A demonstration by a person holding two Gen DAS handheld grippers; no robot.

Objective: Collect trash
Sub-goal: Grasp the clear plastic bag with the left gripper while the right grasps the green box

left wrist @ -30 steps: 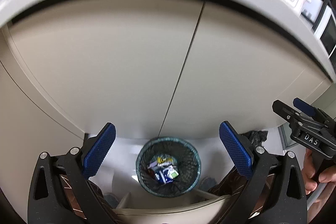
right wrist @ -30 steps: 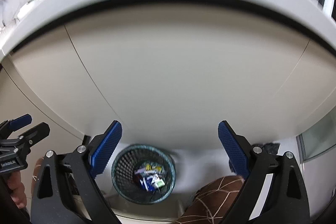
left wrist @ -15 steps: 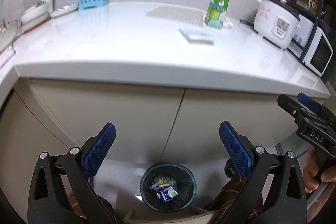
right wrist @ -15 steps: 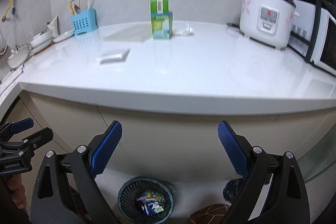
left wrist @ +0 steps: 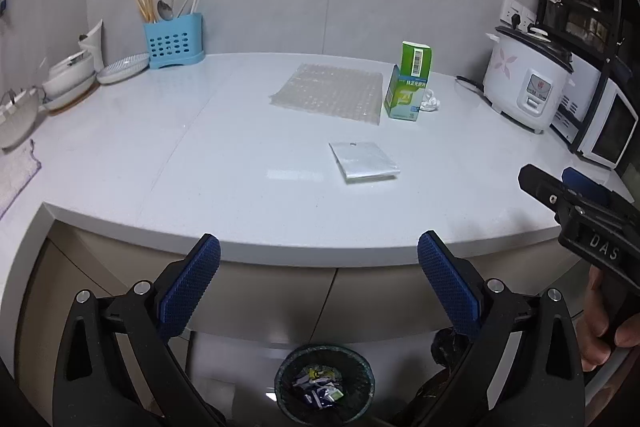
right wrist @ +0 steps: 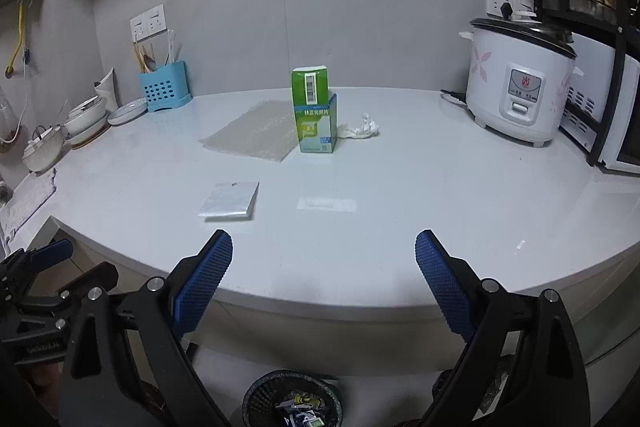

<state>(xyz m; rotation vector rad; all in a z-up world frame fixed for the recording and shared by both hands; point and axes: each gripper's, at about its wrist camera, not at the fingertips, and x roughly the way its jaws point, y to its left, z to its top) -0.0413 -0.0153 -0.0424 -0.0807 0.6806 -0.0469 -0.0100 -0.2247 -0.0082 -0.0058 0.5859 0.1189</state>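
On the white countertop (left wrist: 240,163) lie a flat silvery packet (left wrist: 364,161) (right wrist: 230,201), a sheet of bubble wrap (left wrist: 332,93) (right wrist: 256,131), two green cartons (left wrist: 410,85) (right wrist: 314,119) standing together, and a crumpled white tissue (left wrist: 430,103) (right wrist: 360,129). A dark mesh bin (left wrist: 324,383) (right wrist: 294,403) holding wrappers stands on the floor below the counter edge. My left gripper (left wrist: 318,255) is open and empty, short of the counter's front edge. My right gripper (right wrist: 324,247) is also open and empty, over the front edge.
A white rice cooker (right wrist: 520,87) and a microwave (left wrist: 608,123) stand at the right. A blue utensil holder (left wrist: 174,41), bowls and plates (left wrist: 68,79) and a cloth (left wrist: 16,171) sit at the left. Beige cabinet doors (left wrist: 280,303) run under the counter.
Both grippers have risen from facing the cabinet doors and the bin to counter height, so the countertop and its items are in view. Both stay open.
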